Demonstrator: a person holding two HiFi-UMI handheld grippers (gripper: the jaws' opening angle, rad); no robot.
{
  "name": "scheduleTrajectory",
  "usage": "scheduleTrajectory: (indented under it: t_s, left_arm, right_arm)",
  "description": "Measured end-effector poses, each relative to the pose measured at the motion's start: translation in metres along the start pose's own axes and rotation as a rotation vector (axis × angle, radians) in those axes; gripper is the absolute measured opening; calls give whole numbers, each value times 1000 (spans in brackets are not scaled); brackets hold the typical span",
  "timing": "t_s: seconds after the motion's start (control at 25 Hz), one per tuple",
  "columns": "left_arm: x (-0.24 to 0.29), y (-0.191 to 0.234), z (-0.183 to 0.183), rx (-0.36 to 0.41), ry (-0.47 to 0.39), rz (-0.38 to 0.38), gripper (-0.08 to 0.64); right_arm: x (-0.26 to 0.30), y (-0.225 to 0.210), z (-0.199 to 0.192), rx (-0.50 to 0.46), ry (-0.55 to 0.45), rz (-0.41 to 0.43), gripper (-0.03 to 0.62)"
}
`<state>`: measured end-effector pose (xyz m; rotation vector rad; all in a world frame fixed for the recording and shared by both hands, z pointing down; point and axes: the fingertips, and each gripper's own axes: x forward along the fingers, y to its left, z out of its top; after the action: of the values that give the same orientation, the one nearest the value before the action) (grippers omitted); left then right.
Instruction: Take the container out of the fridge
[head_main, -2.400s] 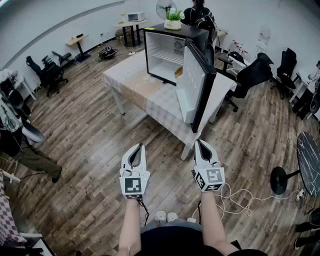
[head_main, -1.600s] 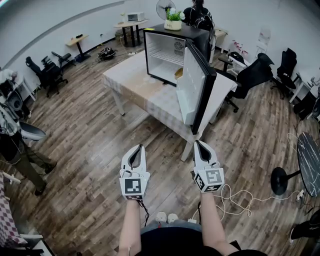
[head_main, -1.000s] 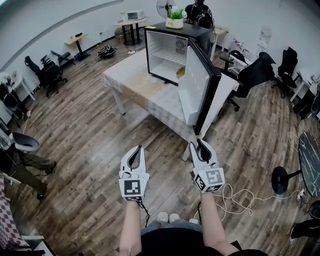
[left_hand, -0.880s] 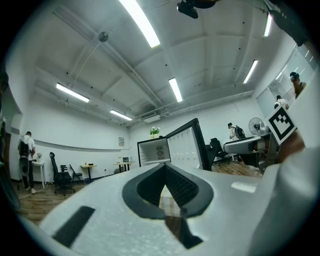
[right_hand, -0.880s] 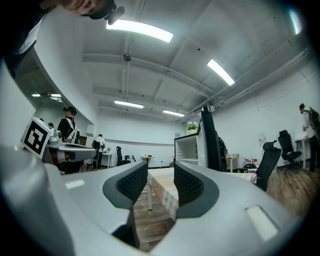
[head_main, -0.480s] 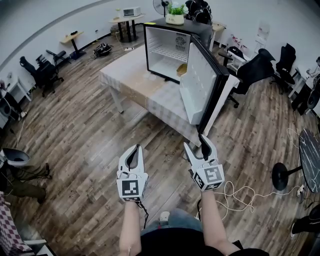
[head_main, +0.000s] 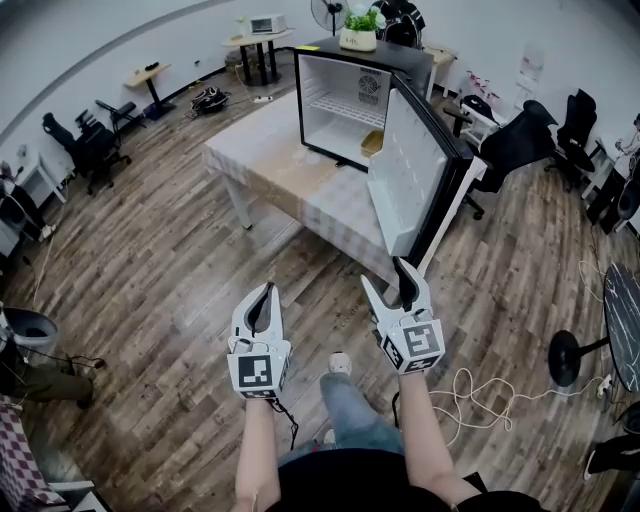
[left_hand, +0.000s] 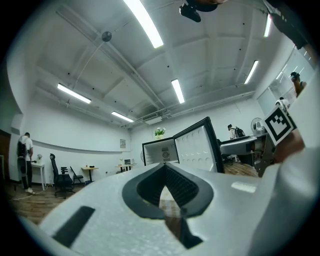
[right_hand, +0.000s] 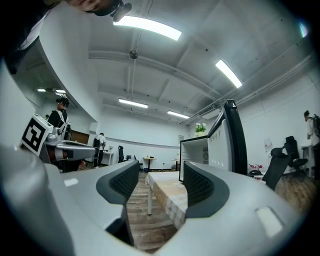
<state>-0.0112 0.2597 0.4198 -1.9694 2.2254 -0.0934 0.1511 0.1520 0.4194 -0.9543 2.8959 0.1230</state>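
A black mini fridge (head_main: 350, 90) stands on a table (head_main: 290, 170) ahead, its door (head_main: 420, 180) swung wide to the right. A small tan container (head_main: 373, 143) sits low at the right inside it, by a wire shelf. Both grippers hang over the wood floor, well short of the table. My left gripper (head_main: 264, 288) is shut with nothing in it; its tips meet in the left gripper view (left_hand: 164, 167). My right gripper (head_main: 385, 274) is opening, and its jaws stand wide apart and empty in the right gripper view (right_hand: 160, 182), which looks at the table (right_hand: 170, 192) and fridge (right_hand: 197, 150).
A potted plant (head_main: 360, 25) sits on top of the fridge. Office chairs (head_main: 515, 150) stand to the right of the table and more (head_main: 90, 145) at the far left. A black pedestal base (head_main: 565, 360) and white cables (head_main: 480, 385) lie on the floor at right. My own leg (head_main: 345, 400) steps forward.
The right gripper's jaws have spread from nearly closed to wide apart. I have walked toward the table, so the fridge looks nearer. The left gripper stays shut.
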Motion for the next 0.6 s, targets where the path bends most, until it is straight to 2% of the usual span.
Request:
scheduleTrajectory:
  t_s: [0.36,0.6]
  left_arm:
    - [61,45,-4,60,-20,36,5]
    - [153,90,-46,73,19,34,5]
  right_arm:
    - [91,-18,-10,4,-49,34,273]
    - [197,-52,-38,22,-50,31,275]
